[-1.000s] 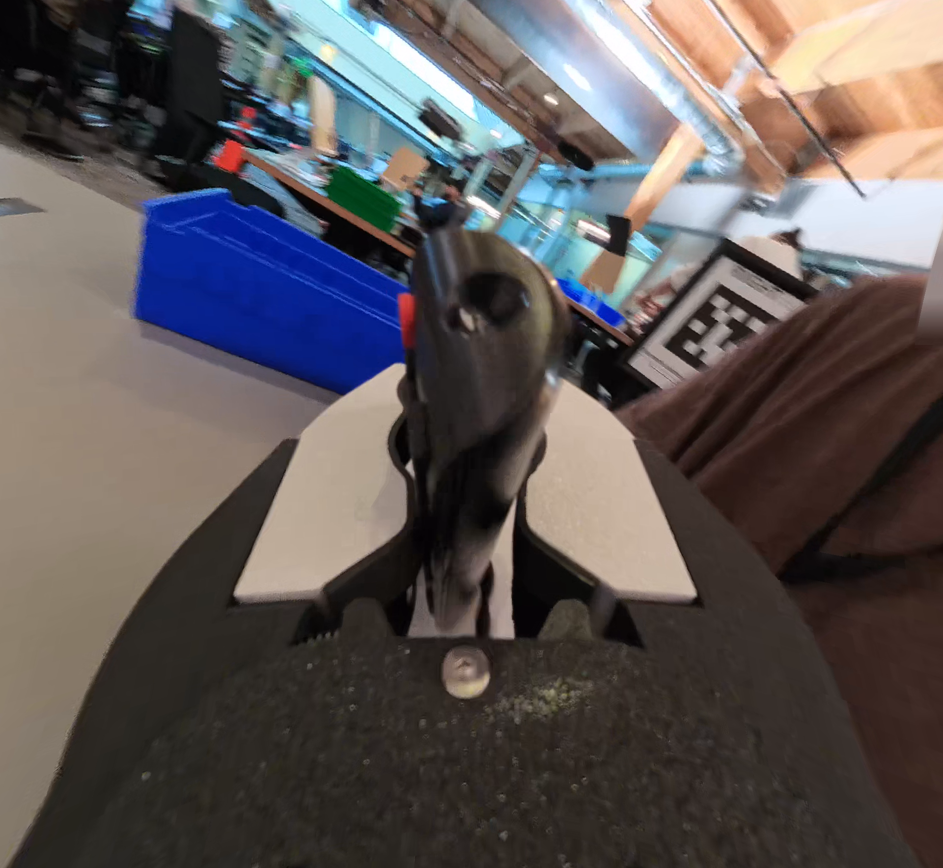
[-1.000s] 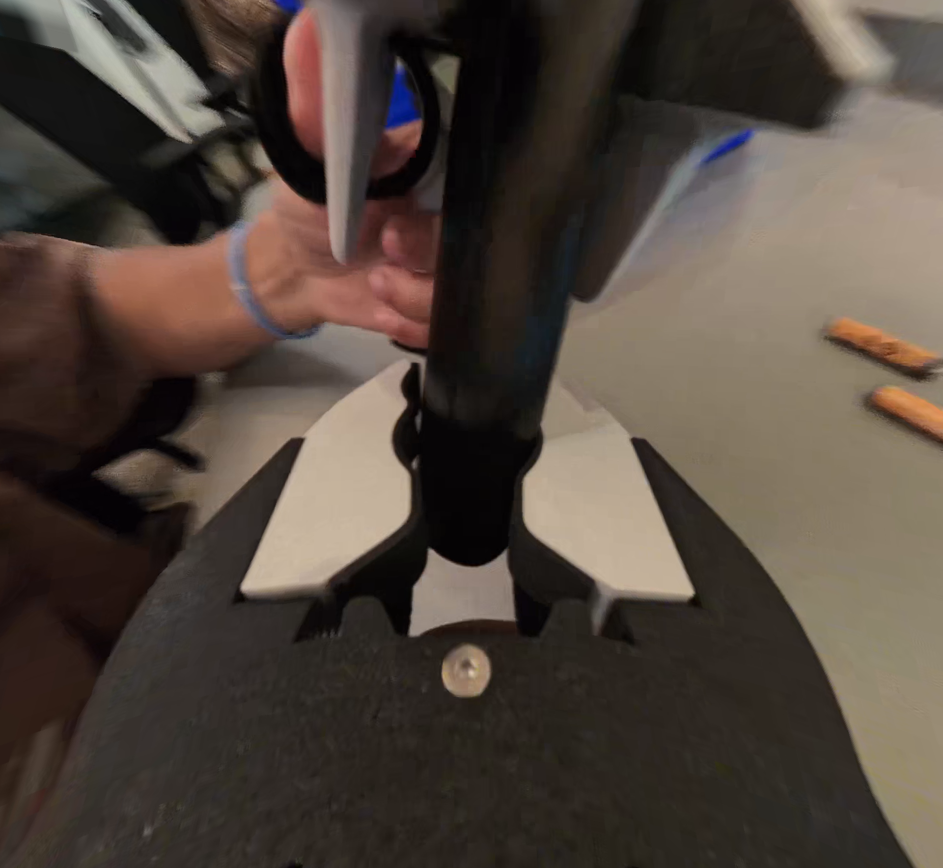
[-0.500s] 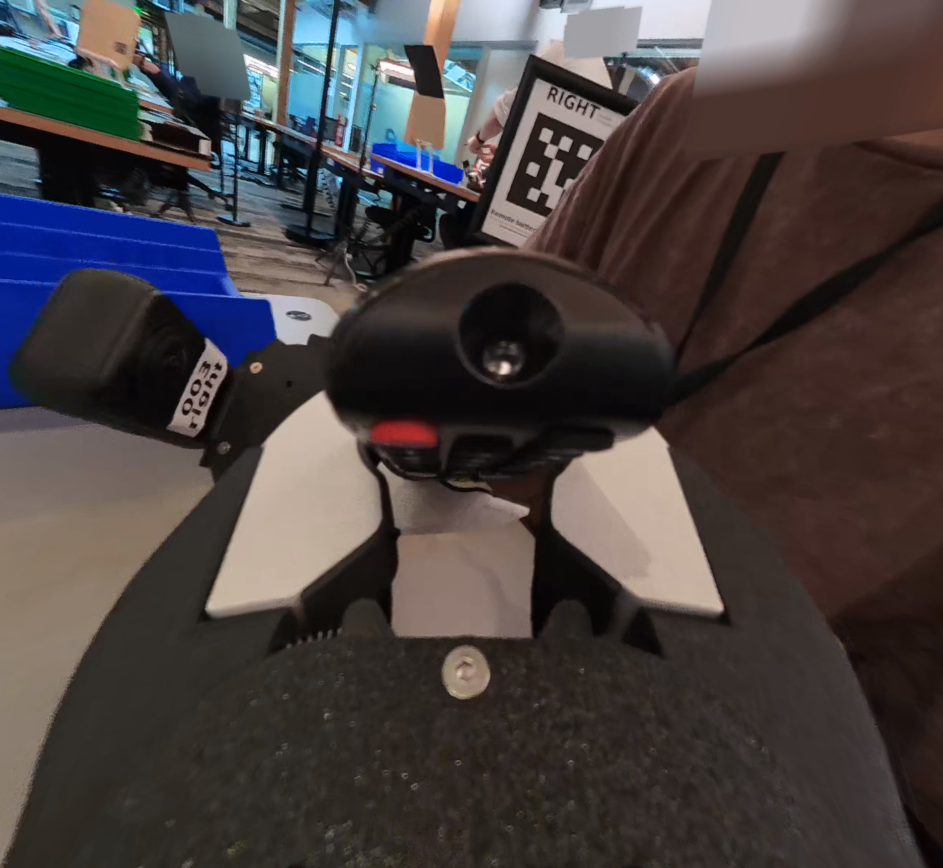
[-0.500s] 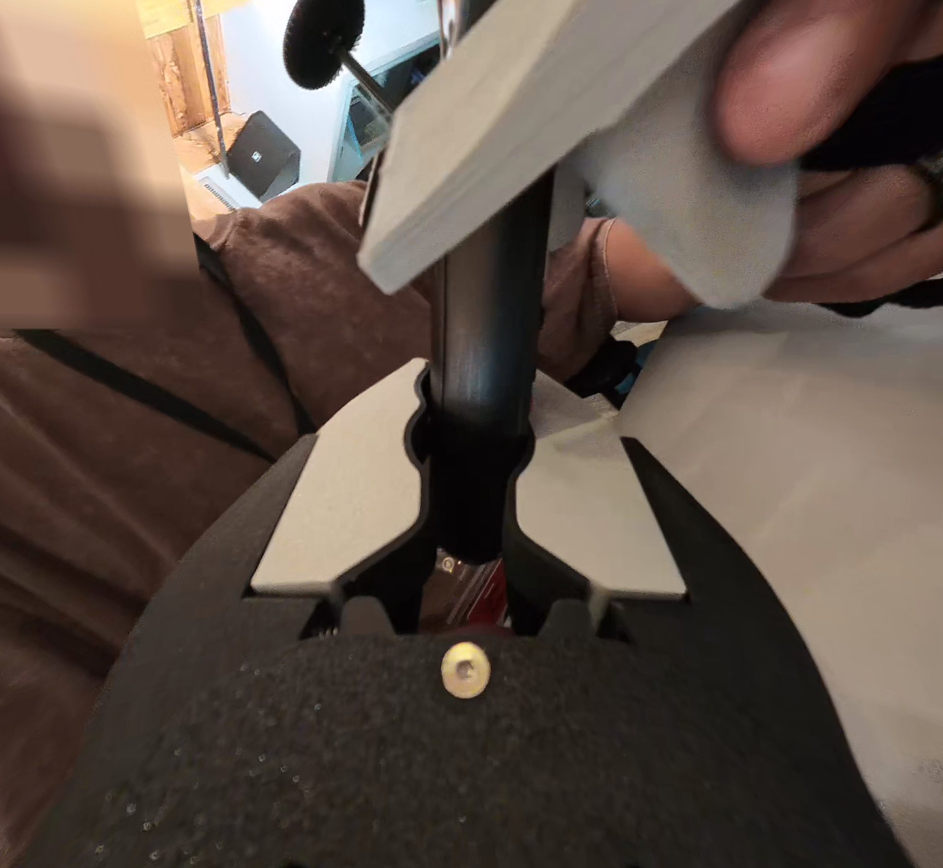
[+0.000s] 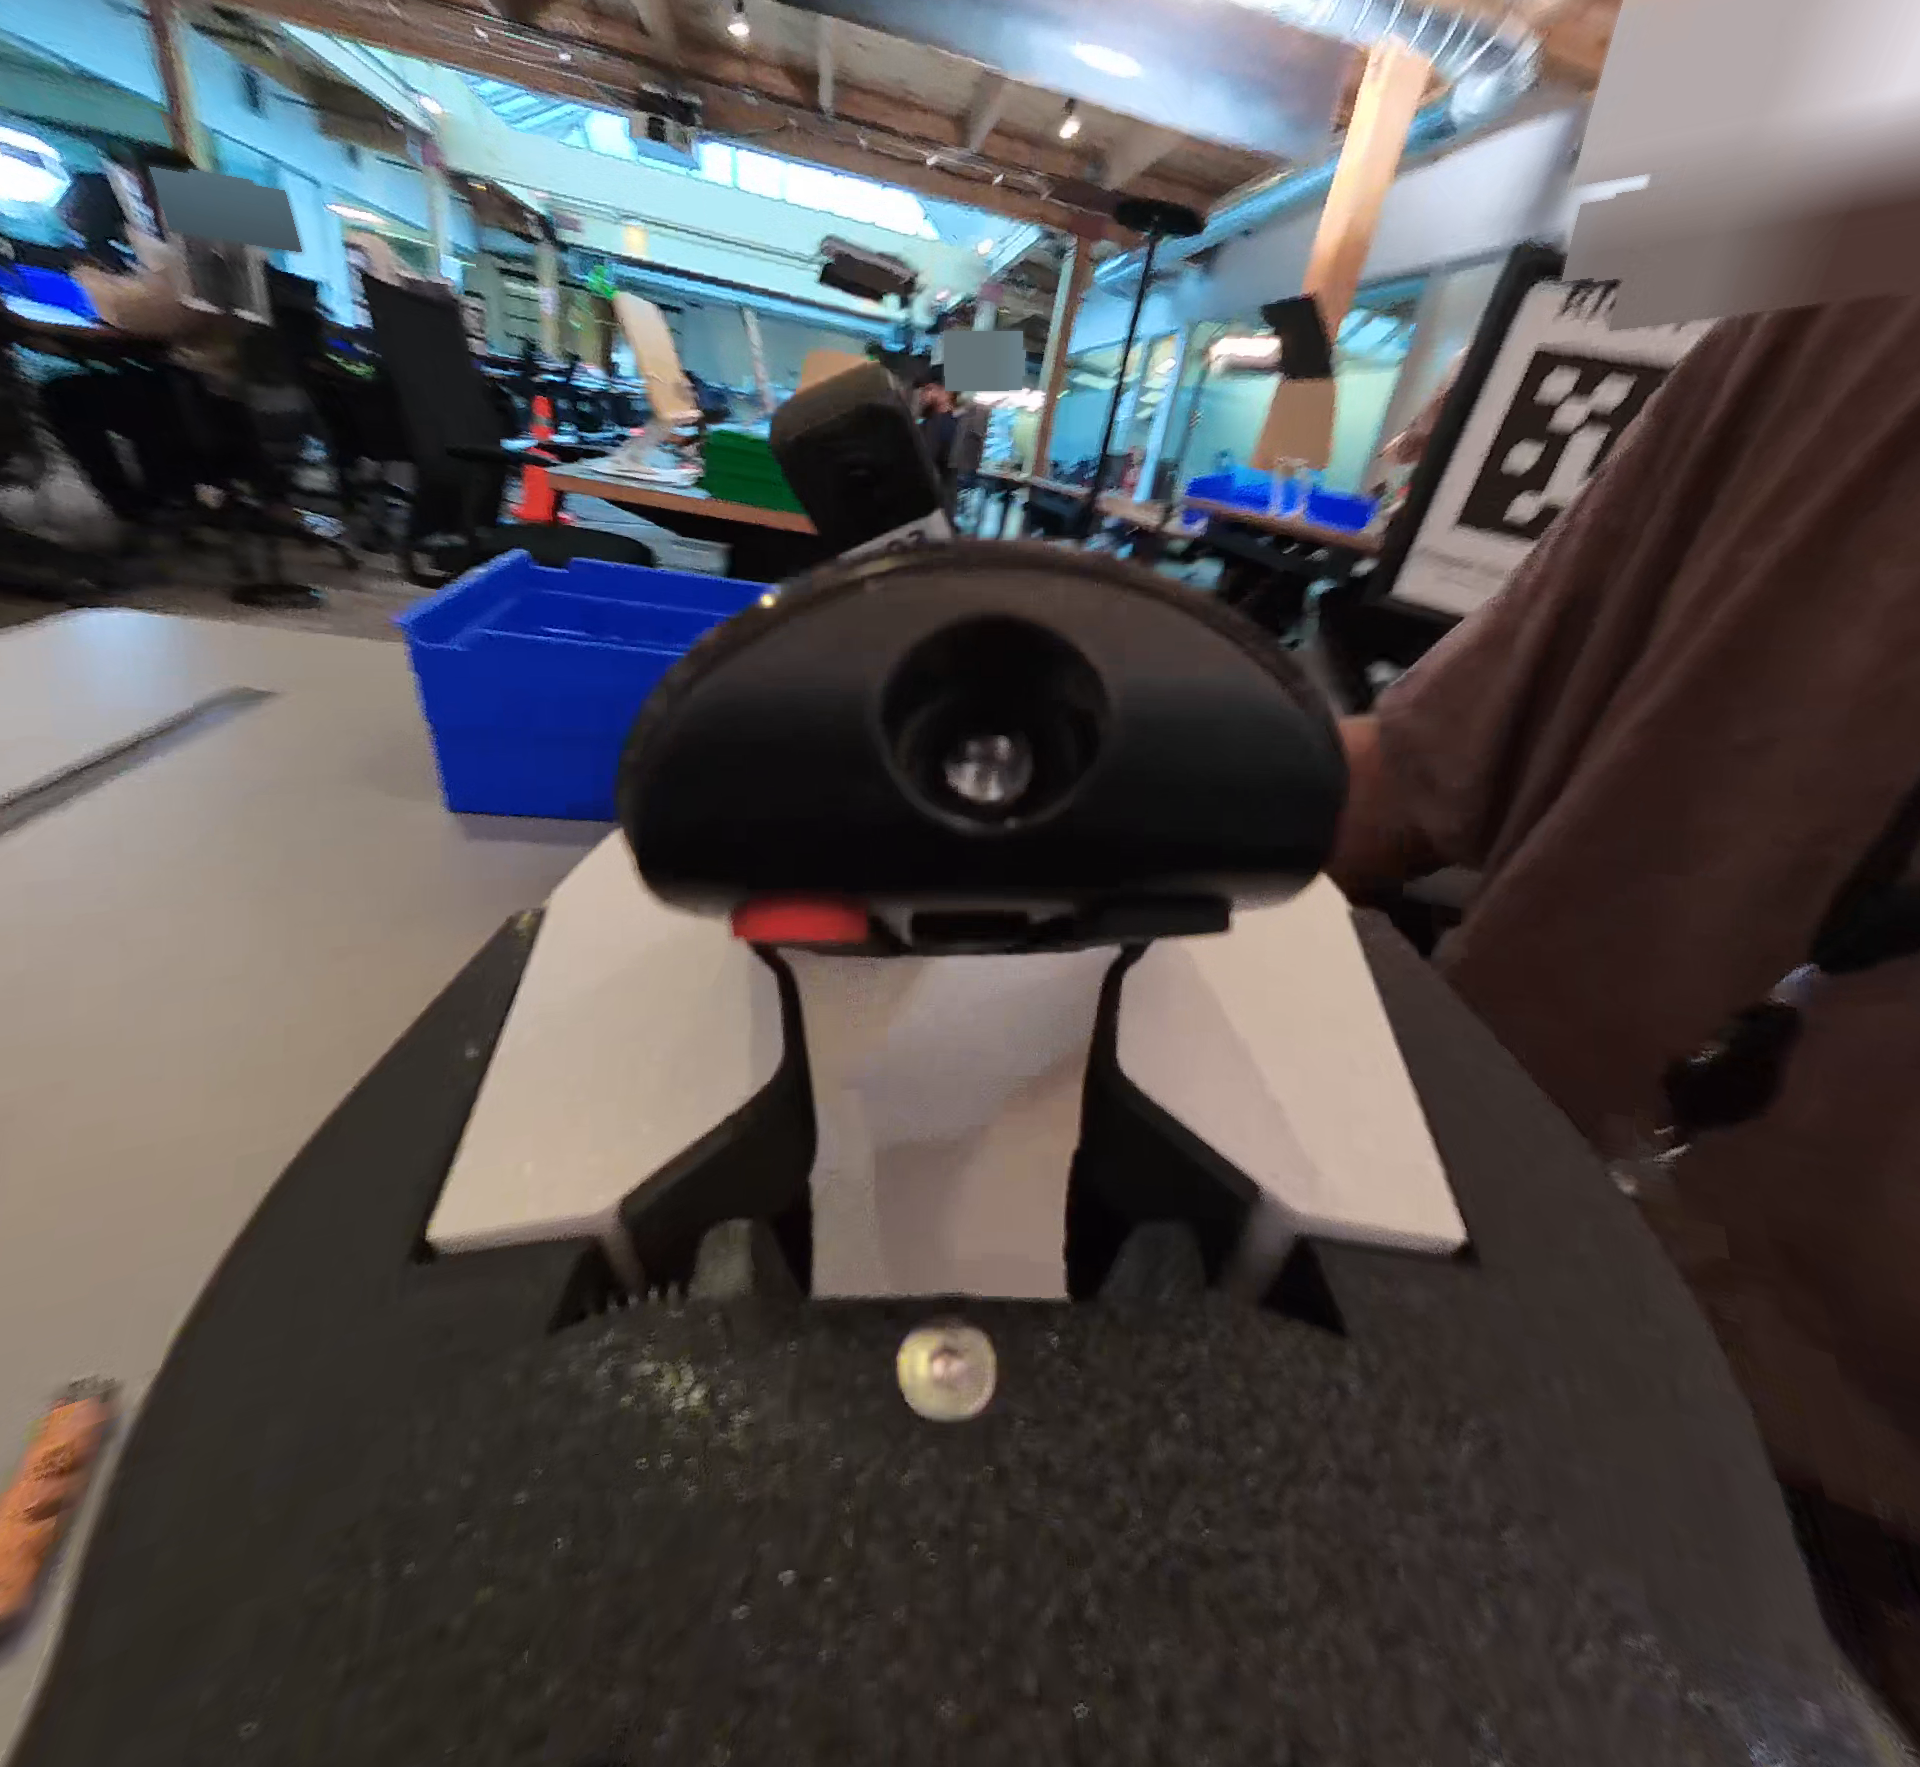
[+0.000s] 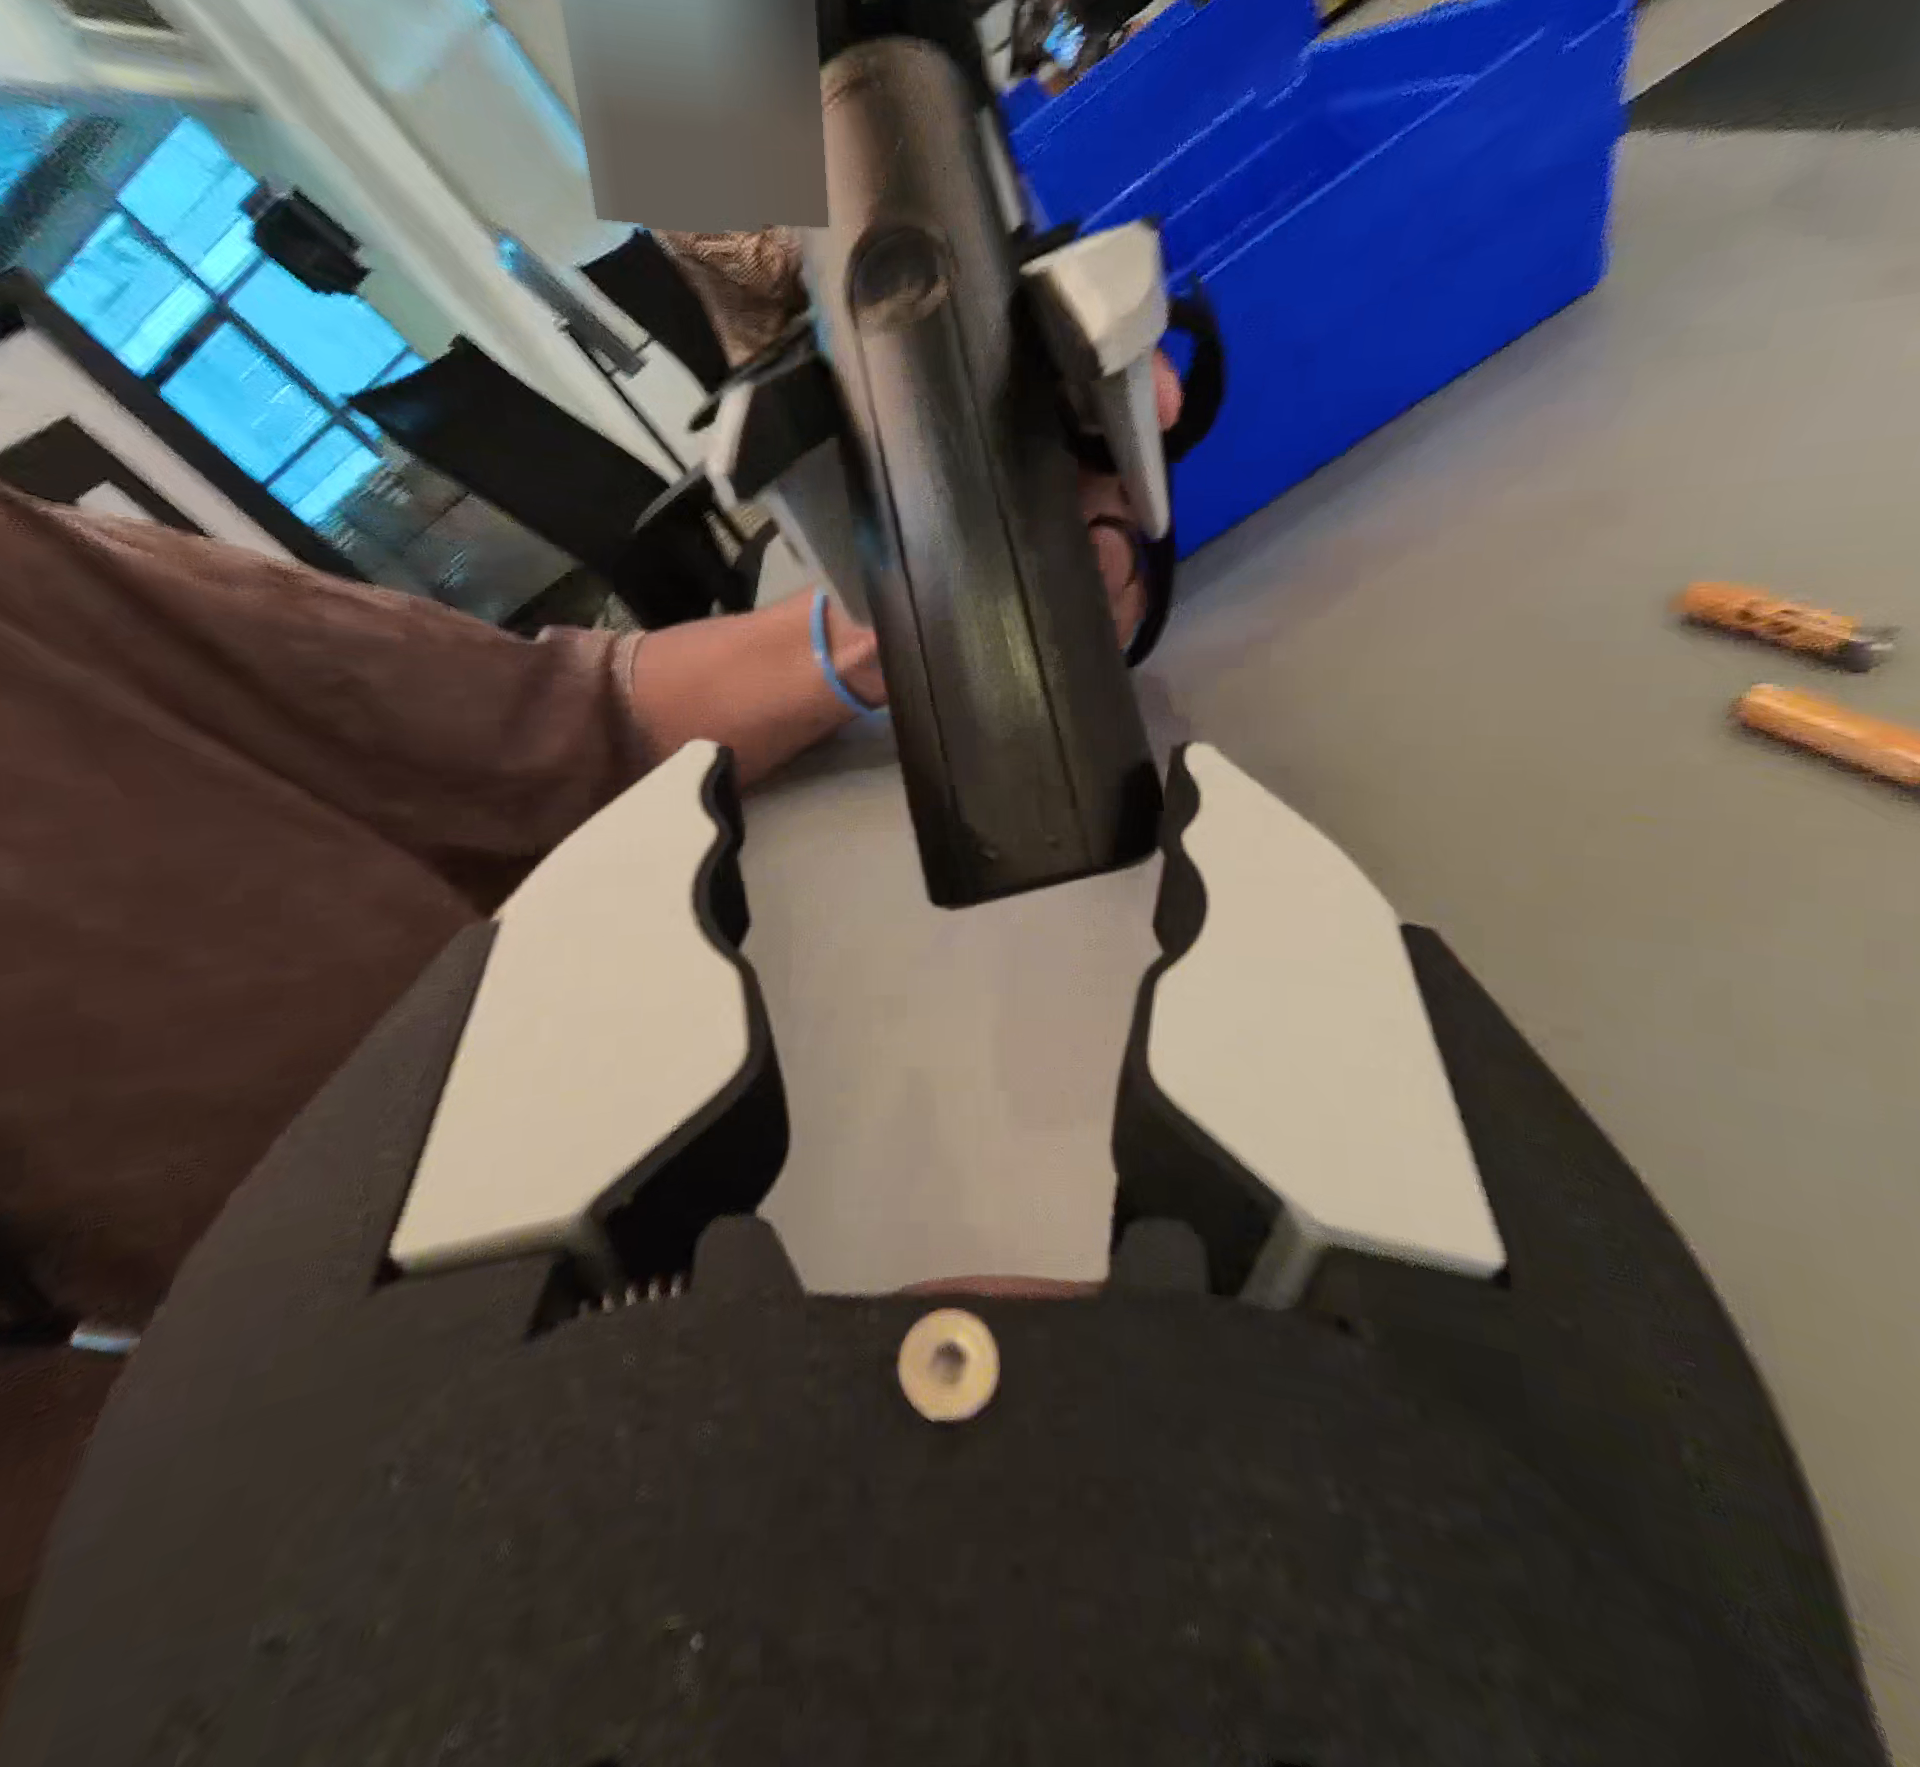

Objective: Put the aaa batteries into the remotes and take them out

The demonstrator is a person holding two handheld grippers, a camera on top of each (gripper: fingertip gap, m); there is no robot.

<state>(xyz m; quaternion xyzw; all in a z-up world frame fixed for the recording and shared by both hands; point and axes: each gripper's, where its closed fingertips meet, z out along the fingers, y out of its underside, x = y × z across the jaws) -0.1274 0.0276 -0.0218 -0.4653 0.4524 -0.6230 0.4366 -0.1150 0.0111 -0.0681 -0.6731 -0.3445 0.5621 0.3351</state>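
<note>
My left gripper (image 5: 951, 959) is shut on a black remote (image 5: 977, 761), gripped across its width. The remote's front end, with a round lens and a red button, faces the camera. In the right wrist view the same remote (image 6: 966, 522) shows its long black back. My right gripper (image 6: 945, 772) is open, and the remote's near end sits between its fingertips, close to the right one. The left gripper's white fingers (image 6: 1107, 335) clamp the remote farther up. Two orange batteries (image 6: 1777, 626) (image 6: 1829, 741) lie on the grey table to the right. One battery (image 5: 42, 1509) shows at the lower left of the left wrist view.
A blue bin (image 5: 540, 689) stands on the grey table (image 5: 208, 990) behind the remote; it also shows in the right wrist view (image 6: 1403, 231). A person in a brown sleeve (image 6: 260, 730) is close on the left of that view. Desks and chairs lie beyond. The gap from one gripper's tips to the other's is roughly 5 centimeters.
My right gripper has opened and let go of the remote's end. My left gripper has turned the remote from edge-on to flat and has kept its hold.
</note>
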